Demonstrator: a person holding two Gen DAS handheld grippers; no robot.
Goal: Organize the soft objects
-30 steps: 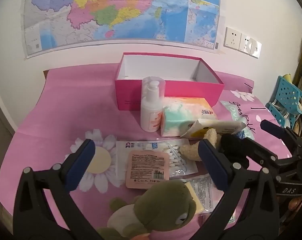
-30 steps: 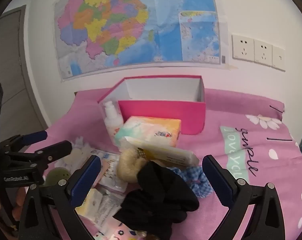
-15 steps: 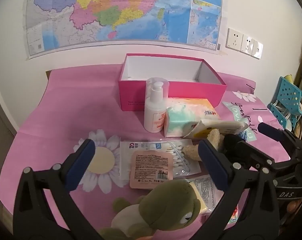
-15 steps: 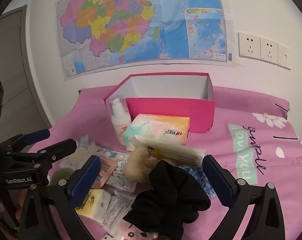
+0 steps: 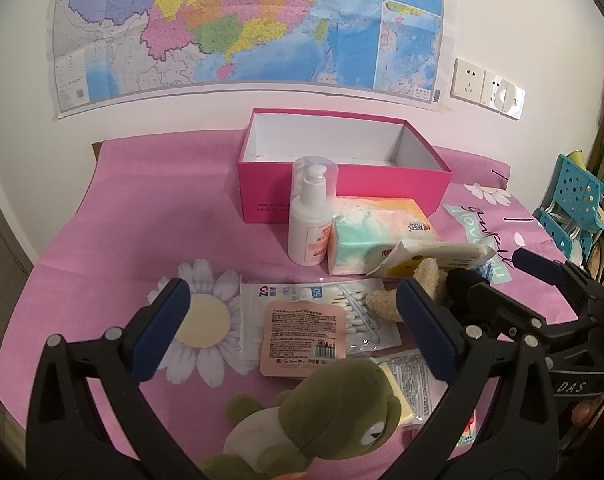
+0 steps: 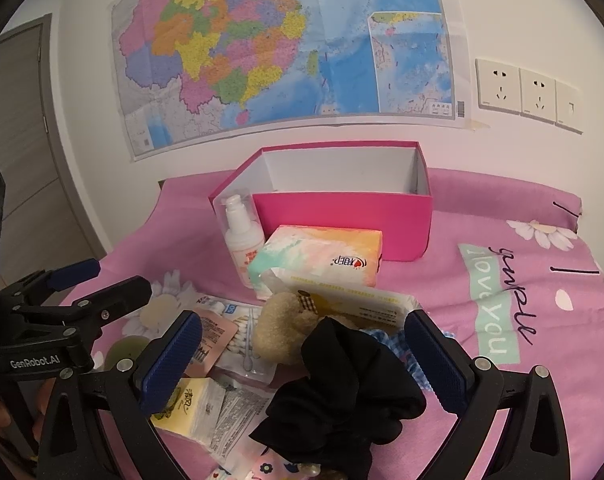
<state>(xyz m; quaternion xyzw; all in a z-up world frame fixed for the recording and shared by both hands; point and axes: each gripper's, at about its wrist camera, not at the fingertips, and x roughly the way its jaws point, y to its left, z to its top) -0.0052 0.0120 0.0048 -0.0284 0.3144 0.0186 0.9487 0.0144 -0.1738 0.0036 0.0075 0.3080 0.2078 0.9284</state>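
A green frog plush [image 5: 326, 412] lies at the near edge, just below my open left gripper [image 5: 294, 328], whose blue pads hold nothing. A black scrunchie [image 6: 342, 392] sits between the open fingers of my right gripper [image 6: 302, 356], untouched. A tan plush bear [image 6: 286, 332] leans against a yellow tissue pack [image 6: 354, 300]; a blue checked scrunchie [image 6: 394, 340] peeks out behind. An open pink box [image 5: 342, 168] stands at the back, empty. A pastel tissue pack [image 5: 374, 236] lies in front of it.
A white pump bottle [image 5: 310, 224] stands before the box. A cotton-swab bag [image 5: 322, 312], a pink sachet [image 5: 302, 332] and a small yellow tissue packet [image 6: 190, 408] lie flat on the pink cloth [image 5: 142, 220]. A blue basket [image 5: 578, 208] stands far right.
Both grippers have pulled back and risen a little, so the box and items sit lower and farther in view. Both stay open. No object has moved.
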